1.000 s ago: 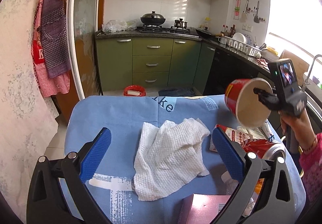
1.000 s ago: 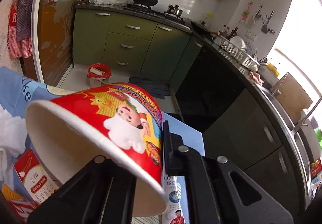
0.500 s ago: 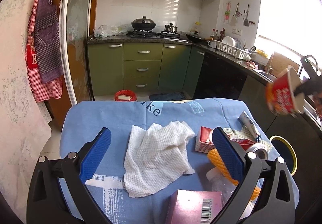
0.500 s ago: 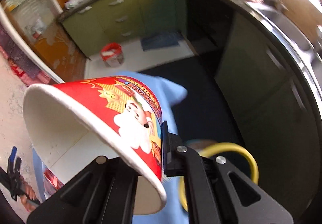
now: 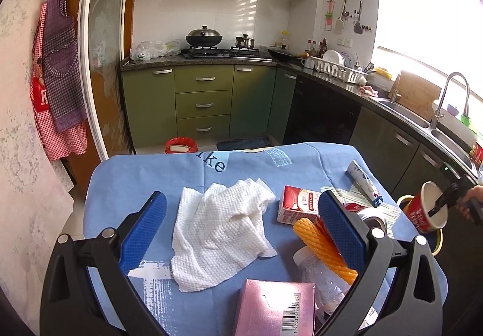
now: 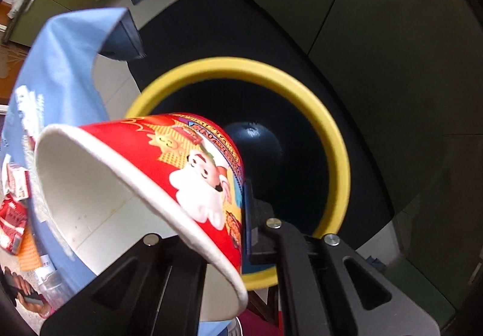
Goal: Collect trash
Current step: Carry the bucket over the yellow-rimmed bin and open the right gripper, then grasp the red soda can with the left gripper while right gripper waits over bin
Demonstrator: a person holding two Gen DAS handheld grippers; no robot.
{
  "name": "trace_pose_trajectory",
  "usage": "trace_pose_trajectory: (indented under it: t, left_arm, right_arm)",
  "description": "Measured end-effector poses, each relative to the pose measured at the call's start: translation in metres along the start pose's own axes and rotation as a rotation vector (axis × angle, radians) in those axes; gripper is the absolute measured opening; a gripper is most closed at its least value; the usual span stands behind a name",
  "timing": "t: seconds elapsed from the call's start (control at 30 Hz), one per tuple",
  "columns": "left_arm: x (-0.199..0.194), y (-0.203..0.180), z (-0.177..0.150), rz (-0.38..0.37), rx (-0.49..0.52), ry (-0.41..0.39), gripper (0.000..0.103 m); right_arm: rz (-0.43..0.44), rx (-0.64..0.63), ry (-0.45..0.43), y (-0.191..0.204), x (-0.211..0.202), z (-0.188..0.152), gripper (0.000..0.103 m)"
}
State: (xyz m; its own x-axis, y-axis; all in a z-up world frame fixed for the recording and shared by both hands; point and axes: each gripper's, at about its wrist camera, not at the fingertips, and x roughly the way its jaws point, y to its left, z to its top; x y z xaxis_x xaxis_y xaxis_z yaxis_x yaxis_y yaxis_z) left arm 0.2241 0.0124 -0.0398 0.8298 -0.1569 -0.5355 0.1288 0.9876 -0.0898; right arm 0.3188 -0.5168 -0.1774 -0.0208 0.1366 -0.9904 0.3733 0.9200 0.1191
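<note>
Right wrist view: we see the red paper cup (image 6: 169,173), printed with a cartoon face and yellow patterns, its inside white and bare, its rolled rim pale. Our right tool (image 6: 241,215) is clenched on the cup's wall, one finger inside and one outside, and the cup hangs tilted directly over the black bin (image 6: 338,155) with the yellow rim, on the floor beside the bench (image 6: 60,64). A second ago the cup was level with the bench's far right corner, with the kitchen cabinets behind it; now the view looks straight down into the bin's mouth.

From the left wrist view, the cup (image 5: 427,209) sits off the bench's right edge, above the bin (image 5: 406,200). Our left tool (image 5: 241,224) hovers with its blue pads wide apart and nothing between them, over the white cloth (image 5: 223,233). Near it on the blue cover lie a red and white carton (image 5: 297,206), a crushed can (image 5: 371,215), a yellow twisted item (image 5: 323,245), a clear plastic bottle (image 5: 320,272) and a pink box (image 5: 271,305).
</note>
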Motion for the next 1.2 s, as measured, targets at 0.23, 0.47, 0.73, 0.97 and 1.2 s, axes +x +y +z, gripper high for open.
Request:
trace_pose_trajectory:
  t: [0.23, 0.47, 0.73, 0.97, 1.2]
  left_arm:
    - [0.007, -0.005, -0.003, -0.014, 0.019, 0.024, 0.099]
    - [0.004, -0.014, -0.003, -0.055, 0.048, 0.062, 0.099]
    - [-0.015, -0.073, -0.005, -0.172, 0.2, 0.149, 0.099]
    - [0.015, -0.116, -0.005, -0.174, 0.225, 0.28, 0.099]
    - [0.046, -0.132, -0.01, -0.168, 0.203, 0.367, 0.099]
  right_arm:
    - [-0.088, 0.005, 0.056, 0.005, 0.052, 0.016, 0.028]
    - [-0.129, -0.065, -0.055, 0.019, 0.012, -0.004, 0.042]
    - [-0.067, -0.136, -0.156, 0.023, -0.032, -0.034, 0.045]
    - [-0.016, -0.183, -0.185, 0.026, -0.047, -0.065, 0.045]
    - [0.016, -0.213, -0.2, 0.027, -0.04, -0.071, 0.045]
